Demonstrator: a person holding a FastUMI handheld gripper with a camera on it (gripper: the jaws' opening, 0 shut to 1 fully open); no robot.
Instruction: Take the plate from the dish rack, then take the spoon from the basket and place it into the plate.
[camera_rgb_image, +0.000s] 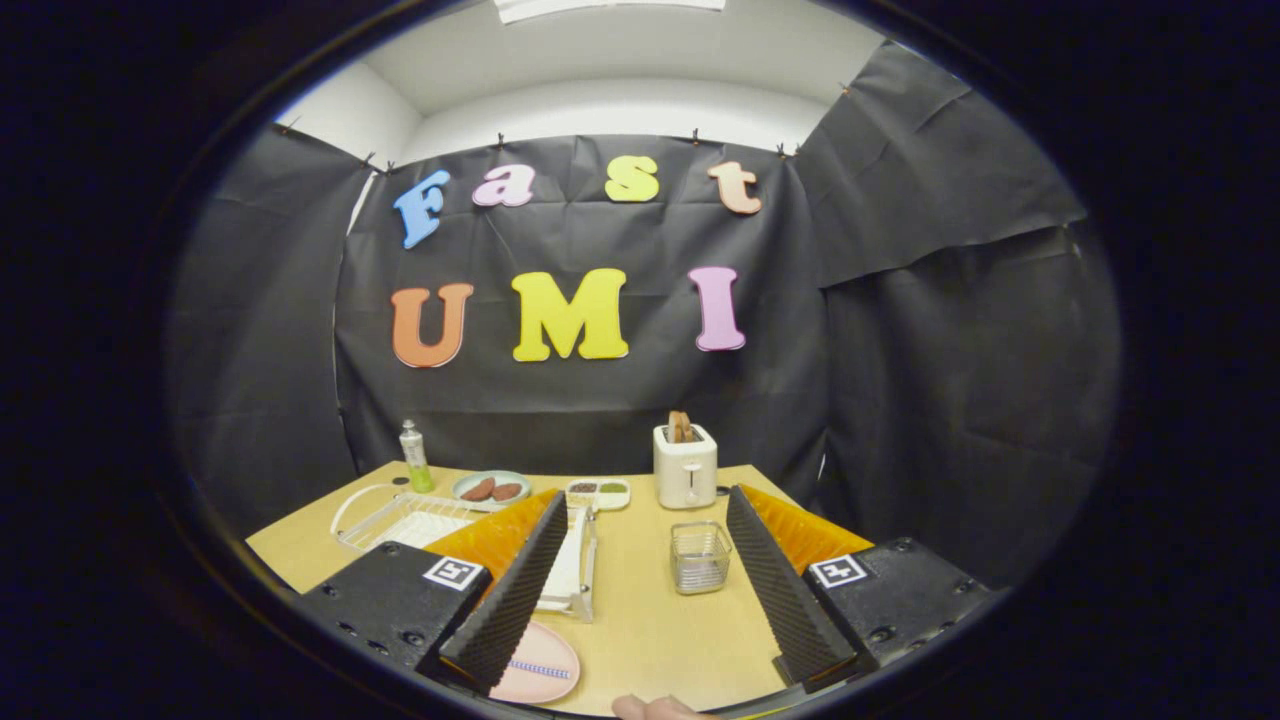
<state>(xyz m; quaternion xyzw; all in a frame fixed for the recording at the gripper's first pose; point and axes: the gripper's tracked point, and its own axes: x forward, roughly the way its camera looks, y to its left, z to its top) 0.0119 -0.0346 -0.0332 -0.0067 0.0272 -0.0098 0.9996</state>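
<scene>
A pink plate (545, 672) lies flat on the wooden table (650, 620), close beside the base of my left finger and partly hidden by it. A thin striped object (540, 668) rests on the plate; I cannot tell whether it is the spoon. The white dish rack (575, 560) stands just beyond the plate, against the left finger. A small wire basket (700, 556) sits between the fingers, nearer the right one; what it holds is unclear. My gripper (648, 498) hovers above the table, open, with nothing between its fingers.
At the table's back stand a white toaster (685, 466) with bread, a small white tray (598, 492), a plate with brown food (490, 488) and a green-capped bottle (415, 458). A white wire rack (400, 515) lies back left. A fingertip (660, 708) shows at the near edge.
</scene>
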